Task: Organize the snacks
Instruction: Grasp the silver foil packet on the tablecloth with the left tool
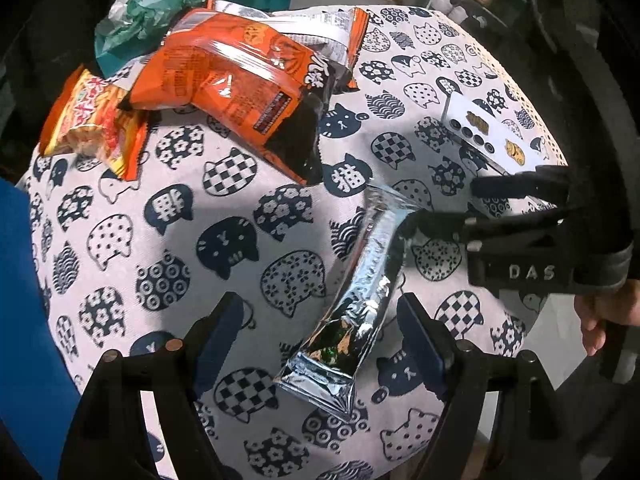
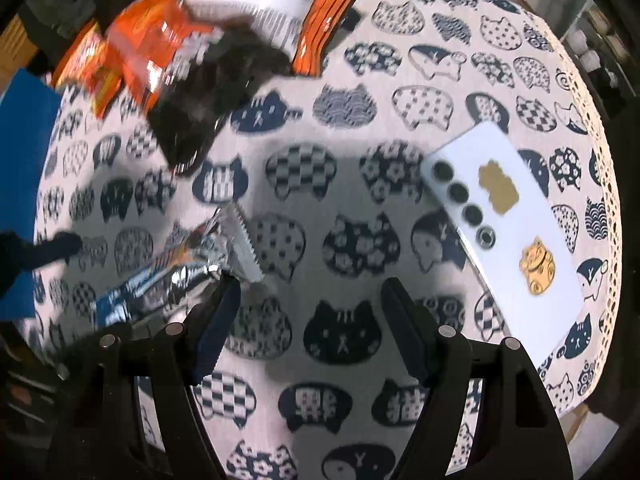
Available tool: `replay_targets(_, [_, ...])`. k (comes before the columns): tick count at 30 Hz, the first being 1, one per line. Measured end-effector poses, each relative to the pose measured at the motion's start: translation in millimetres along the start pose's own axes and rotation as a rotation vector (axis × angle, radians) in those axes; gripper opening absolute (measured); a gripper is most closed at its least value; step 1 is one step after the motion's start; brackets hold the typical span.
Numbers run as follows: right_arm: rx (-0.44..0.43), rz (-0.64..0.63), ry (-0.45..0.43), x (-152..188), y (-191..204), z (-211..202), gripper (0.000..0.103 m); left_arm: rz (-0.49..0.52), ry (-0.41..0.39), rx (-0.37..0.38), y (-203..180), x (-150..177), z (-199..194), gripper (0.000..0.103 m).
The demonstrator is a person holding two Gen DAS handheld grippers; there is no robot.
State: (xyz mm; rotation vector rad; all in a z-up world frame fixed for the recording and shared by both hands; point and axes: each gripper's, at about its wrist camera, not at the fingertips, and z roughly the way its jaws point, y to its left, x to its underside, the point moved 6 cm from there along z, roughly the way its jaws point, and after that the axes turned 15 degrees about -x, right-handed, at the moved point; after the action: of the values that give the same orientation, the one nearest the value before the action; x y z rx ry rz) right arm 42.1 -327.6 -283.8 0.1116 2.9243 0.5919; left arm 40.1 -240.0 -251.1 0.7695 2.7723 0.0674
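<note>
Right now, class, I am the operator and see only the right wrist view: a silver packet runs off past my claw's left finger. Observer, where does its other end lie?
Observer: The silver packet ends between the fingers of the open left claw.
Operator: What lies behind the blurred orange bags?
Observer: A crumpled green bag.
Operator: Is my claw gripping the packet?
Observer: No. The right claw is open, with one fingertip beside the packet's top end; I cannot tell whether they touch.
</note>
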Motion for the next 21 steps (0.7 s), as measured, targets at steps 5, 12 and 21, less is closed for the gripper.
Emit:
replay_targets(5, [-0.004, 0.039, -0.041, -14.8, -16.4, -15.5, 0.073, 0.01, 0.018, 0.017, -8.9, -6.6, 11.0, 0.081])
replay_targets(12, [-0.047, 0.092, -0.069, -18.1, -35.1, -30.2, 0.074, 0.003, 0.001, 0.021, -16.9, -14.2, 16.7, 0.081])
replay_targets(21, [-0.085, 0.099, -0.102, -7.8, -51.5, -43.4, 0.074, 0.019, -0.029, 0.003, -26.9, -17.8, 23.6, 0.048])
